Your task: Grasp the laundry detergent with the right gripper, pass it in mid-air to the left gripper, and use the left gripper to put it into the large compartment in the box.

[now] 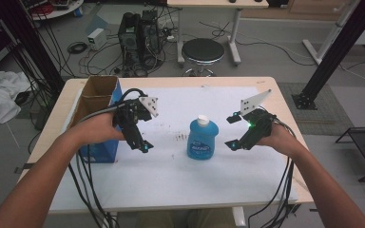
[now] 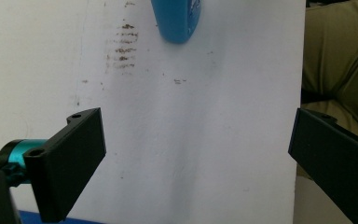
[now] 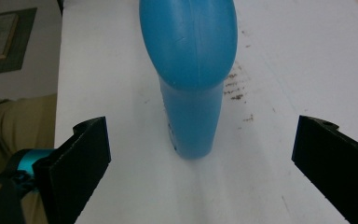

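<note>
Two claws: the left claw (image 1: 139, 142) and right claw (image 1: 233, 130) hang above the worktop (image 1: 266, 85), one on each side of the blue bottle (image 1: 202, 139), neither touching it.
High view, bottle: it stands upright near the middle of the white sheet (image 1: 171, 171), white cap (image 1: 202, 119) up, long axis vertical, label toward the person.
High view, surroundings: a blue cardboard box (image 1: 100, 99) sits at the worktop's left edge behind the left hand (image 1: 102, 126); brown smears (image 1: 179, 137) mark the sheet just left of the bottle.
Left gripper view: jaws are wide apart with nothing between them; the claw looks down on bare sheet, the bottle (image 2: 177, 21) lying well ahead and off centre.
Right gripper view: jaws are spread wide and empty; the bottle (image 3: 191, 79) stands straight ahead, centred in the gap but not yet between them.
Step in hand: probably the approach before a grasp, with the right claw lined up.
Next move: likely advancing the right claw until the jaws flank the body, then closing squarely so the bottle does not tip.
</note>
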The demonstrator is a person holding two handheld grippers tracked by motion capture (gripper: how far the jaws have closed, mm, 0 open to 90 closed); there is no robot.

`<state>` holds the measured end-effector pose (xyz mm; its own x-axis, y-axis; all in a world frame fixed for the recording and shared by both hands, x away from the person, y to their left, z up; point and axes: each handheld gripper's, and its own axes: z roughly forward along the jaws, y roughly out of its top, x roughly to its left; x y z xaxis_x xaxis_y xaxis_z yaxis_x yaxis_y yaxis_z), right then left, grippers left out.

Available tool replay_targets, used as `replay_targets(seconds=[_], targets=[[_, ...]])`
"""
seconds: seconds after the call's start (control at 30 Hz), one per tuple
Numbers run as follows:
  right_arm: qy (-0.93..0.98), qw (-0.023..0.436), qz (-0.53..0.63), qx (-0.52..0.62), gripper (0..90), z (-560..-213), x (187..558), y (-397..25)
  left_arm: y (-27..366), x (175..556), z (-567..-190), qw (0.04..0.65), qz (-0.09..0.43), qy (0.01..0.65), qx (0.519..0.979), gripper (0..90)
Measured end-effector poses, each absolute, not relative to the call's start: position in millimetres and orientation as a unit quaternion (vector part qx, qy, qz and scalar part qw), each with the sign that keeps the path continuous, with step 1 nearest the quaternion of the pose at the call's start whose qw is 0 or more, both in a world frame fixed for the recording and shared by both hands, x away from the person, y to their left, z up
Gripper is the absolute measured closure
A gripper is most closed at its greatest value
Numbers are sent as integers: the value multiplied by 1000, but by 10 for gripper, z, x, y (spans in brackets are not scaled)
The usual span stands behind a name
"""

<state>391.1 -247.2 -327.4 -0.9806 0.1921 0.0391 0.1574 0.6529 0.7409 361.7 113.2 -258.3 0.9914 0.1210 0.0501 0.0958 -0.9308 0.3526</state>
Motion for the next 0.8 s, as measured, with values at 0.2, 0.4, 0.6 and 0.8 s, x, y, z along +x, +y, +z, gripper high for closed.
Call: replay_targets(seconds=[0.2,0.4,0.6,0.8], targets=[[898,-2,421,126,33,-3427,3874,-2437,1132,3604,-2582,178,35,55,982,39],[893,-14,433,123,33,-3546,3920,-2374,1148,3606,-2578,180,40,55,981,38],[882,-5,457,111,33,-3638,3972,-2321,1155,3596,-2587,182,40,59,981,38],[878,-10,466,111,33,-3718,3977,-2263,1162,3598,-2593,185,40,60,980,38]])
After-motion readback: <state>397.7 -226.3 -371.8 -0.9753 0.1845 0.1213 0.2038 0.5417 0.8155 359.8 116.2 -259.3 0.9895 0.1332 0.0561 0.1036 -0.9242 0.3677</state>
